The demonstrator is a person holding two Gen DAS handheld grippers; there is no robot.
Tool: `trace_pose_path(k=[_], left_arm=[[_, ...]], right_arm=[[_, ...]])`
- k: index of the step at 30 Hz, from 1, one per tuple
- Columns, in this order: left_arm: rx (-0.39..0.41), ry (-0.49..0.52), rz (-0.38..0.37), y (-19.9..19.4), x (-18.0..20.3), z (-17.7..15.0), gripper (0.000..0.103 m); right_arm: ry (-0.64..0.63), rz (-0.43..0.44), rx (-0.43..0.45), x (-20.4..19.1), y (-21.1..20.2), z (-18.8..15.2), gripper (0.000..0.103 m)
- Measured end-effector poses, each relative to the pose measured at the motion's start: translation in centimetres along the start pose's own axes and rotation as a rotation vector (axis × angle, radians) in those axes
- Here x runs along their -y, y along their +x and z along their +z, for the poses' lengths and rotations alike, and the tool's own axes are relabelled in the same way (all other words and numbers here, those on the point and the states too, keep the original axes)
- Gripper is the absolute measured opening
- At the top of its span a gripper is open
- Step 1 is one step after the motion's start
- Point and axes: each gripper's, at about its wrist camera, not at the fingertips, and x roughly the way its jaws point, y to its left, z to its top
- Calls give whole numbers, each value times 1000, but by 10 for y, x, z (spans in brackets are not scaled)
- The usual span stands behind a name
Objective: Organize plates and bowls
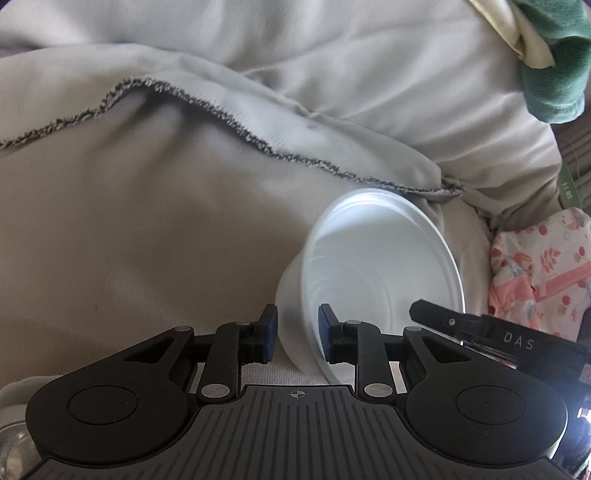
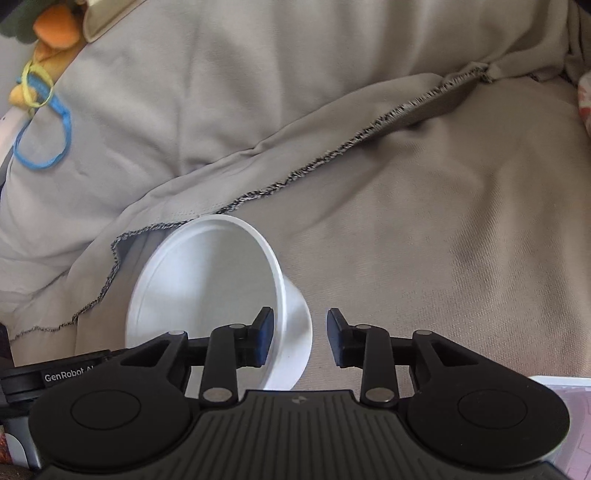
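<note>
A white plastic bowl [image 1: 373, 273] is tilted on its side over a beige blanket. My left gripper [image 1: 297, 338] has one finger outside and one inside the bowl's wall, closed on it. In the right wrist view the same bowl [image 2: 210, 291] shows with its mouth facing up and left. My right gripper [image 2: 300, 338] straddles its wall too, one finger inside, one outside with a gap to the wall. The right gripper's tip [image 1: 436, 314] shows by the bowl's rim in the left view.
A beige blanket [image 1: 129, 240] with a frayed dark hem [image 2: 332, 151] covers the surface. Green cloth [image 1: 554, 74] and pink patterned fabric [image 1: 535, 277] lie at the right. A blue band [image 2: 44, 140] and orange toy [image 2: 55, 33] sit far left.
</note>
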Motion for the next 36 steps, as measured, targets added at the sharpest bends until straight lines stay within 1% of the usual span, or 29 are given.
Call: trace_pose_path(k=[2,4,5,6,9,11,13,14,16,19,22,24,26,28,29,31,33,34,36], left_arm=[[-2,-3,-14,2,0,0,27],[16,13,-23,-1,4,-1,27],[44,24,-38,-7,8,-2,28],[86,38,-58,-18,13,-5,28],[216,117,-112,-65,34,-17,28],[254,177,-134,-99,50,-26,30],[245,226,-143,-126,64,-37,31],[232,231,-137,-136,69,-43,31],[195,209,-135,-150,70,-55,31],[124,183,-120,-157,68,-72,30],[93,153,-109,-157,58,-92,30],[52,101,-102,-144,45,-102,30],[10,39,-103,-128,30,-107,30],[-7,-6,-62,-121,17,-112,30],[-7,-8,-46,-122,14,-115,30],[10,5,-54,-135,12,-121,30],[39,3,-81,-153,8,-124,30],[60,5,-83,-162,7,-125,30],[110,20,-58,-180,2,-128,30]], right_arm=[[20,32,-14,5,5,-2,31],[33,66,-15,6,5,-5,23],[46,67,12,6,1,-7,18],[48,70,49,5,-8,-7,18],[24,123,146,-2,-50,-9,18],[-9,148,178,-9,-80,-12,18],[-55,143,181,-20,-111,-16,18],[-72,144,173,-24,-125,-19,18],[-97,157,148,-29,-145,-28,18],[-130,154,101,-34,-160,-44,20],[-173,138,64,-37,-162,-65,21],[-163,118,22,-34,-151,-78,21],[-155,84,-21,-31,-135,-87,21],[-167,18,-7,-30,-125,-97,21],[-181,-17,9,-30,-125,-101,22],[-207,-49,40,-32,-132,-108,23],[-231,-56,68,-34,-145,-110,28],[-235,-58,79,-36,-152,-110,28],[-236,-60,114,-41,-165,-107,30]])
